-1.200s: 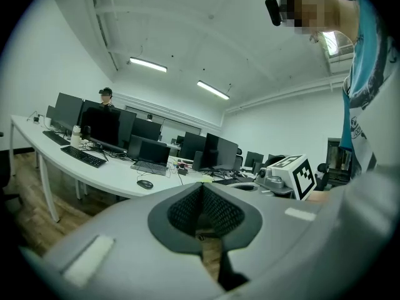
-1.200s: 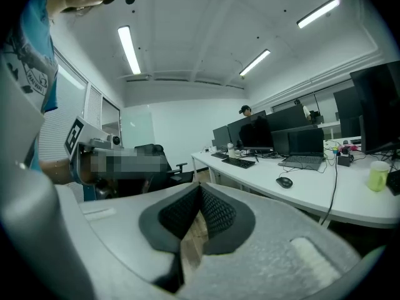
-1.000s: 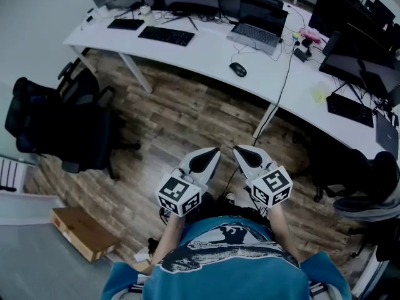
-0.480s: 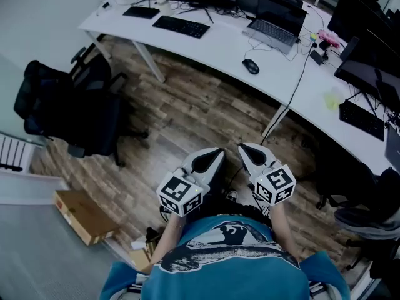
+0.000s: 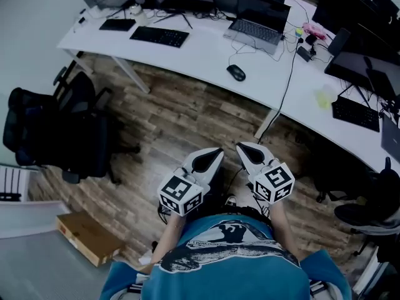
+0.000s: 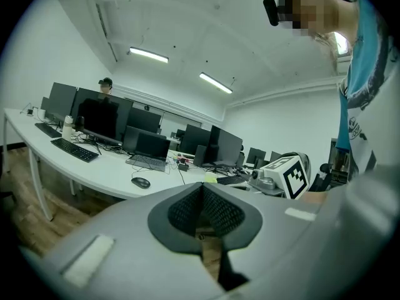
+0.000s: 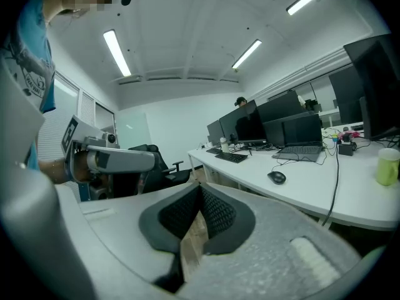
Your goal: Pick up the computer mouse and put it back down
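Wood-plank flooring (image 5: 181, 114) stretches between the person and a long white curved desk (image 5: 206, 54) at the far side. The computer mouse (image 5: 236, 72) lies on that desk near its front edge, just in front of an open laptop (image 5: 257, 24) and well apart from both grippers. The left gripper (image 5: 211, 157) and the right gripper (image 5: 245, 153) are held side by side close to the person's body, each with its jaws pressed together and nothing between them. A pale green cup (image 5: 322, 96) stands on the desk to the right; its contents cannot be made out. On the floor at the near left lies a flat cardboard box (image 5: 87, 236), closed. A black office chair (image 5: 59, 130) stands to the left.
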### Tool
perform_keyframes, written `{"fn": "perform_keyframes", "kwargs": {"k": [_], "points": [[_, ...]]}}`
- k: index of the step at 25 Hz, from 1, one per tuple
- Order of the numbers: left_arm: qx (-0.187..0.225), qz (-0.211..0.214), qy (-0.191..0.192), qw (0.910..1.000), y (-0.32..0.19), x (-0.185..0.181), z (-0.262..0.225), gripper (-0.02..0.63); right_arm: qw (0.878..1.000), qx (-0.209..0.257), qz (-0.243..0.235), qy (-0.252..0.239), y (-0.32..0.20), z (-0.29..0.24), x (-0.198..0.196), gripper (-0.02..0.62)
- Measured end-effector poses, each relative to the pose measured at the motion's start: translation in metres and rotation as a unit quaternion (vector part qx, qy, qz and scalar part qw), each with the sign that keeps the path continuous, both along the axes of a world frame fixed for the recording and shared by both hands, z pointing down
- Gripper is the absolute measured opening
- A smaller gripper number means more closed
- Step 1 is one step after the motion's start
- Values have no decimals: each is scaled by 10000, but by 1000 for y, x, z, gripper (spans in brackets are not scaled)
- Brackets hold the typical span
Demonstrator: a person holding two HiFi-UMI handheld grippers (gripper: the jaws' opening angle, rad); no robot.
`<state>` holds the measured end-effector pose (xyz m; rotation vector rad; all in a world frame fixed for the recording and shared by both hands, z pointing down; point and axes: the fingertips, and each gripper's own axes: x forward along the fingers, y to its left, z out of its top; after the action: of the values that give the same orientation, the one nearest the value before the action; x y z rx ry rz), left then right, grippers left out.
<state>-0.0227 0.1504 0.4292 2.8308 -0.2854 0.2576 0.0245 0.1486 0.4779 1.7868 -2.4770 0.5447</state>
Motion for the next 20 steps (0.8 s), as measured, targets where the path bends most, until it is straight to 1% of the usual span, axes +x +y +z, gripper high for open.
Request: {"fn": "perform_keyframes", "kwargs": {"k": [4,9,12,20], "points": [[-9,113,-38,9999,-38,6,1,14,9998,-74,181,-24,-38,0,13,2],[43,-70,130,9999,-111,3,-11,14,9998,-65,178,77,-93,-11,15,2],[42,-102,208,9997,-148,3,-15,14,9996,-82,210,147,-126,-15,18,2],[47,184,339,9992,-217,5,-20,14,9989,-93,372,264,-196,-22,18,2]]}}
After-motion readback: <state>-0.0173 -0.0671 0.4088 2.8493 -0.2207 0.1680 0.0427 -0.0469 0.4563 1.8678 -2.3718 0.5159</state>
